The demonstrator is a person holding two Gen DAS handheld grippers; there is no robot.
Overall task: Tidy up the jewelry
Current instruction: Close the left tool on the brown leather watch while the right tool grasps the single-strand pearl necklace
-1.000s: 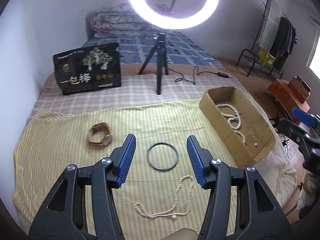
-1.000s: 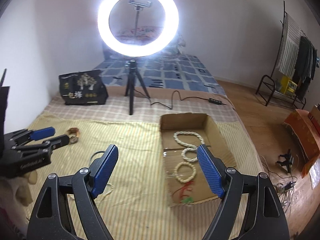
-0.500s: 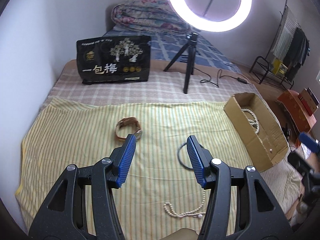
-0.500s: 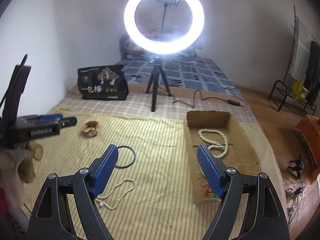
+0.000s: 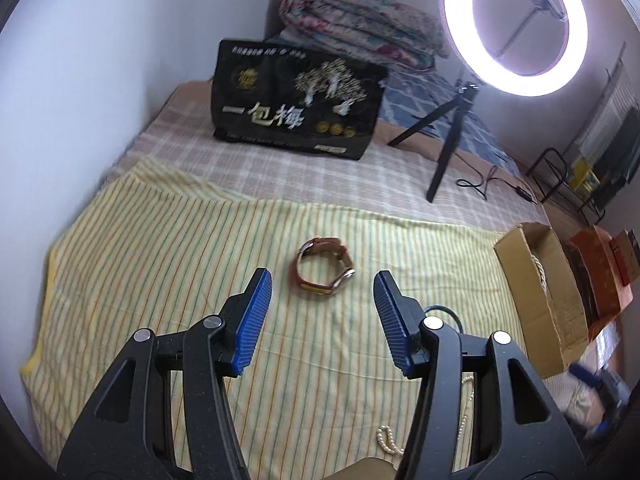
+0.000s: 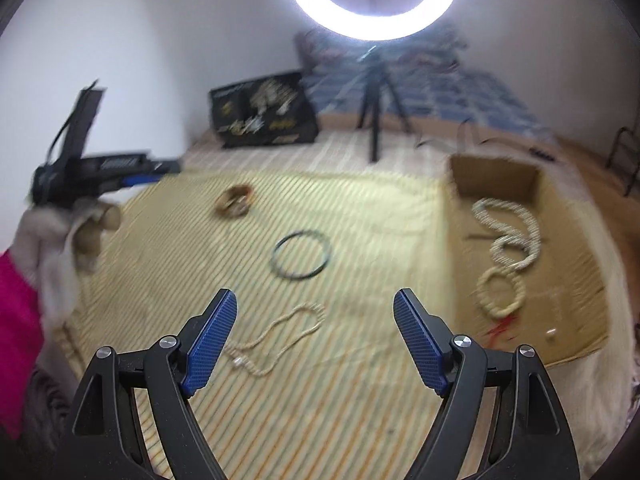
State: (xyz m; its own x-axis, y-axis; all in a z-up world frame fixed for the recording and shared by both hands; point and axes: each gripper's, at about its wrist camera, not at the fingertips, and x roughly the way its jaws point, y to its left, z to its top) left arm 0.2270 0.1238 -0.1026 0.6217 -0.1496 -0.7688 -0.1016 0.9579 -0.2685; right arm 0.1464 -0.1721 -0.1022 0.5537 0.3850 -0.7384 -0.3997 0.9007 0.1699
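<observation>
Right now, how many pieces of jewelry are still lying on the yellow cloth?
3: a watch at the far left, a dark bangle in the middle, a bead necklace nearest the camera. None looks hidden.

The bed [image 5: 192, 128] carries a checked sheet, and over its near part lies a yellow striped cloth [image 5: 160, 264]; on this cloth lie a brown leather watch [image 5: 325, 266], a dark ring bangle [image 6: 301, 255] and a pearl necklace [image 6: 276, 336], each apart from the others; a cardboard box [image 6: 536, 216] stands at the right edge of the cloth; further back on the sheet stand a black bag with gold print [image 5: 296, 100] and the tripod of a ring light [image 5: 444, 148]; a folded quilt [image 5: 360, 24] lies at the head.
</observation>
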